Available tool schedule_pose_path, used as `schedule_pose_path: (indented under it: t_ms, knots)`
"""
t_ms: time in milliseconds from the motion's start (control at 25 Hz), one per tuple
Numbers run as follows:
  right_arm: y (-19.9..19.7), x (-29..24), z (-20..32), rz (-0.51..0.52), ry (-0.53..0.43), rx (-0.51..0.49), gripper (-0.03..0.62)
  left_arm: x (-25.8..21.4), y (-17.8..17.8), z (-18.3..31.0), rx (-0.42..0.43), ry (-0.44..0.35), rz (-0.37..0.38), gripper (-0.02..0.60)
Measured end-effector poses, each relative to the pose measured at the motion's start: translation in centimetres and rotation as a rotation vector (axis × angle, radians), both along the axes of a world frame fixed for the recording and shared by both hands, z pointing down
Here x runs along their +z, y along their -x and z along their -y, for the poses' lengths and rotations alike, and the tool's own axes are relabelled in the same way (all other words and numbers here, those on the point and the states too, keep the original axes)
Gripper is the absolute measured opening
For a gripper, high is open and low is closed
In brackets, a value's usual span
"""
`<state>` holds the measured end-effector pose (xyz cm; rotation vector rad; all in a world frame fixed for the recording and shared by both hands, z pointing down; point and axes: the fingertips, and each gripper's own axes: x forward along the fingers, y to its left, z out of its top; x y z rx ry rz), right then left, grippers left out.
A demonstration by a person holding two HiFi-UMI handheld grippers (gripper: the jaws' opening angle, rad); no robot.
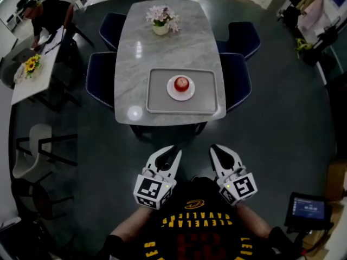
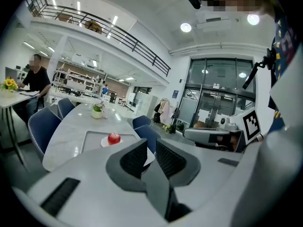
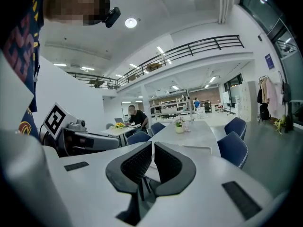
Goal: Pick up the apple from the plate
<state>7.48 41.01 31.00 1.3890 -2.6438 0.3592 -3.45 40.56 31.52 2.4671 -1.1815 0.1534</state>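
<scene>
A red apple (image 1: pixel 181 83) sits on a small white plate (image 1: pixel 180 93), which rests in a grey tray (image 1: pixel 157 96) near the front edge of a marble table (image 1: pixel 135 58). The left gripper view shows the apple (image 2: pixel 113 138) ahead and to the left of the jaws, well out of reach. My left gripper (image 1: pixel 174 150) and right gripper (image 1: pixel 216 148) hang side by side in front of the table, short of its edge. Both are shut with nothing between their jaws. In the right gripper view, the right gripper (image 3: pixel 152 156) points along the table and the apple is hidden.
A vase of flowers (image 1: pixel 161 19) stands at the table's far end. Dark blue chairs (image 1: pixel 236 80) flank both sides. A person (image 1: pixel 46 15) sits at a white side table (image 1: pixel 32 72) at the far left. A screen (image 1: pixel 309 207) is on the floor to the right.
</scene>
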Motion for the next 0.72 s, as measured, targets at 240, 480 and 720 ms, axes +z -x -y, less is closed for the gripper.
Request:
schedule_pose_path:
  t_ms: [240, 480, 720]
  knots:
    - [1.7, 0.3, 1.4, -0.001, 0.026, 0.016, 0.008, 0.5, 1.7, 1.4, 0.005, 0.011, -0.01, 0.058]
    - [1.2, 1.2, 4.7, 0.016, 0.061, -0.003, 0.008, 1.0, 0.7, 4.5, -0.004, 0.024, 0.0, 0.058]
    - [0.5, 1.6, 8.8, 0.051, 0.059, -0.058, 0.008, 0.9, 0.1, 7.9, -0.061, 0.024, 0.046, 0.058]
